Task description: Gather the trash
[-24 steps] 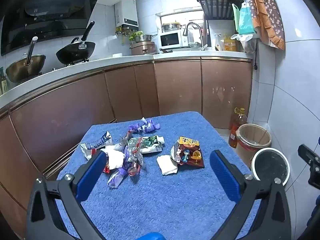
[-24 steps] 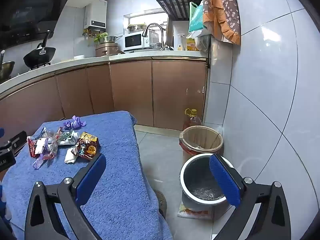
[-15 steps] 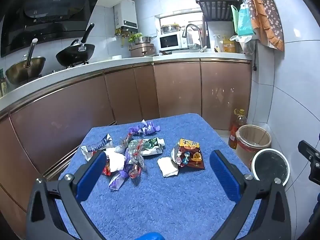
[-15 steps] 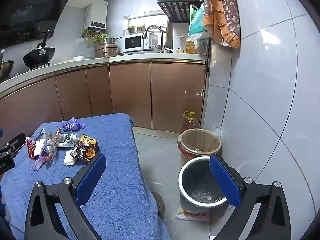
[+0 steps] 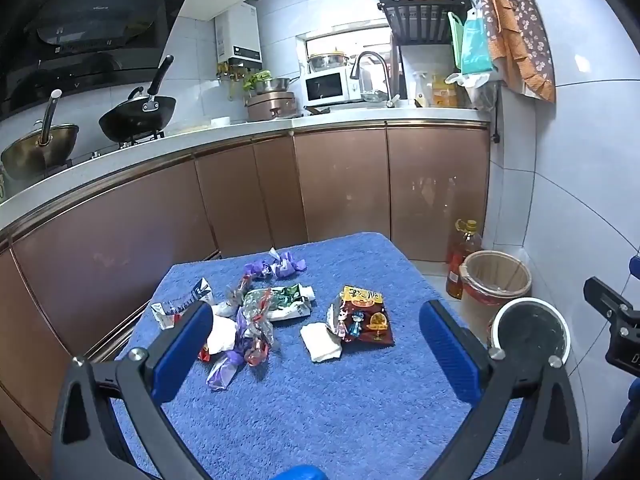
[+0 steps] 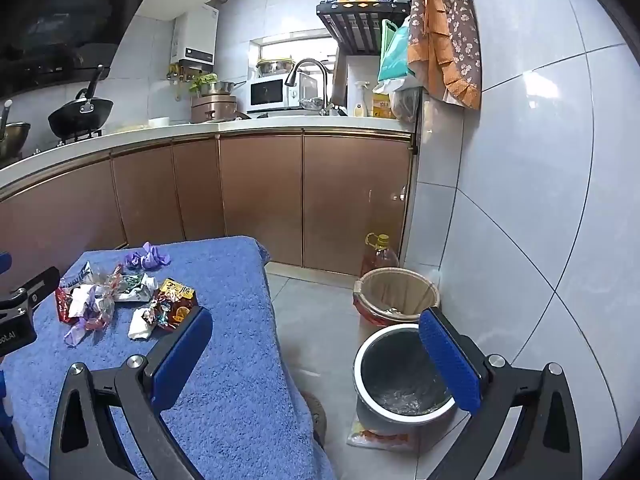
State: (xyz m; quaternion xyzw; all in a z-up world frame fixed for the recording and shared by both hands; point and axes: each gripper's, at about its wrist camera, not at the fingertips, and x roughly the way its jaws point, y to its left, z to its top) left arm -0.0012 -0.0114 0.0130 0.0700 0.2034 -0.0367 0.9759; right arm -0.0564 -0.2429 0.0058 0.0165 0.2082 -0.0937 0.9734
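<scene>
Several pieces of trash lie on a blue towel-covered table: a red snack bag, a white tissue, purple candy wrappers and a pile of wrappers. The snack bag also shows in the right wrist view. A round bin with a white rim stands on the floor right of the table. My left gripper is open and empty above the table's near side. My right gripper is open and empty, above the table's right edge, near the bin.
A wicker bin and an oil bottle stand beyond the white-rimmed bin by the tiled wall. Brown kitchen cabinets run behind the table. The right gripper's body shows at the left view's right edge.
Both views have drawn back and up slightly, so the trash sits a little farther away. Both grippers stay open and empty.
</scene>
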